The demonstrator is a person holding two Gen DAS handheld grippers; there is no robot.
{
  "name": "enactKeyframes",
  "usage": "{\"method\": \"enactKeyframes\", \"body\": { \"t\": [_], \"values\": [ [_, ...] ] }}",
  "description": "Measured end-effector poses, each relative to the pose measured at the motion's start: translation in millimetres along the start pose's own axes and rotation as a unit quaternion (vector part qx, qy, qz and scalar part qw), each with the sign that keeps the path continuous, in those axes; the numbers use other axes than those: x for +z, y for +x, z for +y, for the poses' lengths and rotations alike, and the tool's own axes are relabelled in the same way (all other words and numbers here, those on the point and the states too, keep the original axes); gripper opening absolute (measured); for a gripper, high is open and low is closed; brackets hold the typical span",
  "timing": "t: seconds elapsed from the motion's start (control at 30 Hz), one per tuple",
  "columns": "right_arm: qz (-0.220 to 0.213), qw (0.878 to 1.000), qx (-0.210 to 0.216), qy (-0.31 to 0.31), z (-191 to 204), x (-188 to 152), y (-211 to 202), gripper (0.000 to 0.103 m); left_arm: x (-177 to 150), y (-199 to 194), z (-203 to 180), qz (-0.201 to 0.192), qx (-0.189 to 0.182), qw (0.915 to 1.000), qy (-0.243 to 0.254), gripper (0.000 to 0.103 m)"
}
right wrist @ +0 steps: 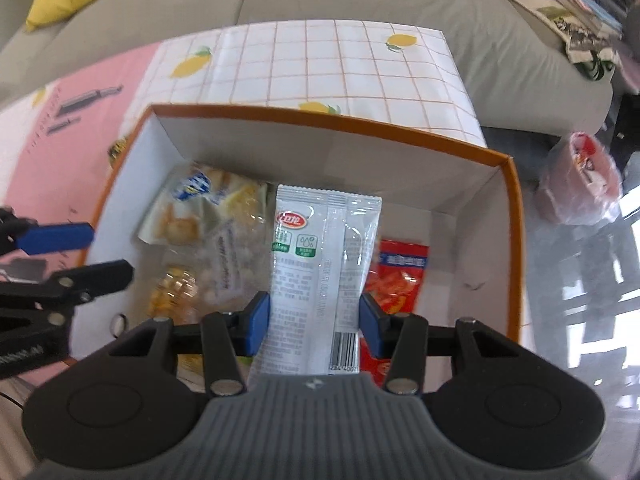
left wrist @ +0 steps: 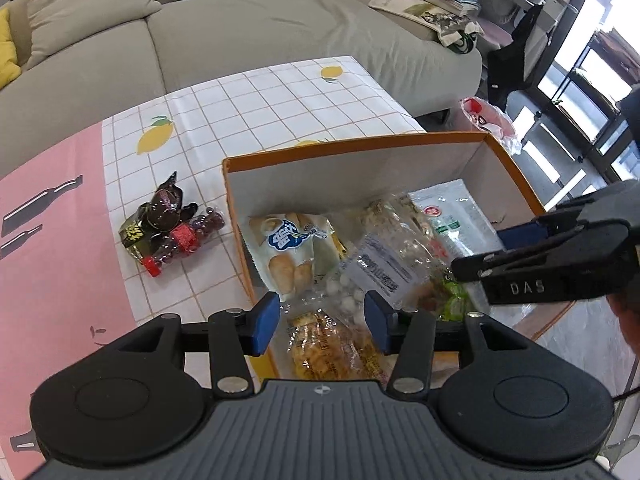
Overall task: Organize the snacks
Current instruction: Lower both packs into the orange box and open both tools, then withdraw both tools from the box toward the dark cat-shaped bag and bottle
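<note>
Snacks are what this job is about, and most of them already lie in the big orange box (left wrist: 516,168) that sits on the tabletop (left wrist: 256,104). Over the box, the right hand-held gripper (right wrist: 315,322) has its blue pads pressed on both sides of a white snack packet (right wrist: 320,248). I think this packet is light, soft and a bit slippery, so it may bend or slide; holding it by the flat sides near the lower end, as it is held now, looks like a good way. The bread bag (left wrist: 292,248) and the clear bag of white candies (left wrist: 372,268) in the box look puffy and crinkly, and a hard squeeze could crush what is inside. The left hand-held gripper (left wrist: 322,322) hangs over the near edge of the box, fingers spread wide apart, with nothing between them. Only the left wrist view shows the little pile still outside the box: a dark wrapped snack (left wrist: 162,212) and a small tube of red berries (left wrist: 186,240), touching each other on the tabletop. Only the right wrist view shows the red packet (right wrist: 400,280) lying in the box just beside the white one.
</note>
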State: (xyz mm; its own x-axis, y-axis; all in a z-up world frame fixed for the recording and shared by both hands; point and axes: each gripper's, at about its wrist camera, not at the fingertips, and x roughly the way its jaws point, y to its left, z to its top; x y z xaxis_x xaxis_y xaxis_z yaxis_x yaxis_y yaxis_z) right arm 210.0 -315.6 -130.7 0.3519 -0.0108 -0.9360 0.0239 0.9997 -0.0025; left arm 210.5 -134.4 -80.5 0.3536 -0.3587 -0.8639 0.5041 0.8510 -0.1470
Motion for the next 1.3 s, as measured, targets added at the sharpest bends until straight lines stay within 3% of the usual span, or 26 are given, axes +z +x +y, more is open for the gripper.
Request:
{"method": "enactKeyframes", "body": {
  "t": [0.1, 0.27, 0.43, 0.73, 0.87, 0.93, 1.13, 1.3],
  "values": [
    [0.015, 0.999, -0.035, -0.006, -8.9, -1.5, 4.2, 0.047, -1.5, 0.1, -1.9, 0.001, 0.002, 1.0, 0.009, 0.059],
    [0.034, 0.998, -0.039, 0.029, -34.8, -4.9, 10.8, 0.047, -3.2, 3.2, -3.5, 0.012, 0.006, 0.9997, 0.019, 0.061],
    [0.042, 0.995, -0.09, 0.003, -42.2, -12.1, 14.5, 0.047, -4.4, 4.4, -5.6, 0.018, 0.008, 0.9995, 0.025, 0.062],
    [0.083, 0.992, -0.093, 0.015, -51.4, -20.3, 39.6, 0.047, -8.2, 0.4, -8.4, 0.021, 0.008, 0.9992, 0.034, 0.063],
    [0.077, 0.992, -0.093, 0.022, -50.5, -18.1, 32.5, 0.052, -8.7, -5.5, -10.4, 0.016, 0.009, 0.9989, 0.043, 0.064],
    [0.071, 0.992, -0.104, 0.016, -46.9, -16.3, 25.8, 0.06, -8.7, -10.1, -11.3, 0.012, 0.009, 0.9989, 0.045, 0.064],
    [0.046, 0.993, -0.111, 0.013, -31.9, -10.7, -5.6, 0.065, -10.0, -30.8, -7.6, -0.006, 0.002, 0.9992, 0.04, 0.065],
    [0.002, 0.996, -0.085, 0.015, -7.8, -11.0, -37.2, 0.066, -14.5, -51.0, 2.8, -0.02, -0.004, 0.9995, 0.024, 0.065]
  ]
}}
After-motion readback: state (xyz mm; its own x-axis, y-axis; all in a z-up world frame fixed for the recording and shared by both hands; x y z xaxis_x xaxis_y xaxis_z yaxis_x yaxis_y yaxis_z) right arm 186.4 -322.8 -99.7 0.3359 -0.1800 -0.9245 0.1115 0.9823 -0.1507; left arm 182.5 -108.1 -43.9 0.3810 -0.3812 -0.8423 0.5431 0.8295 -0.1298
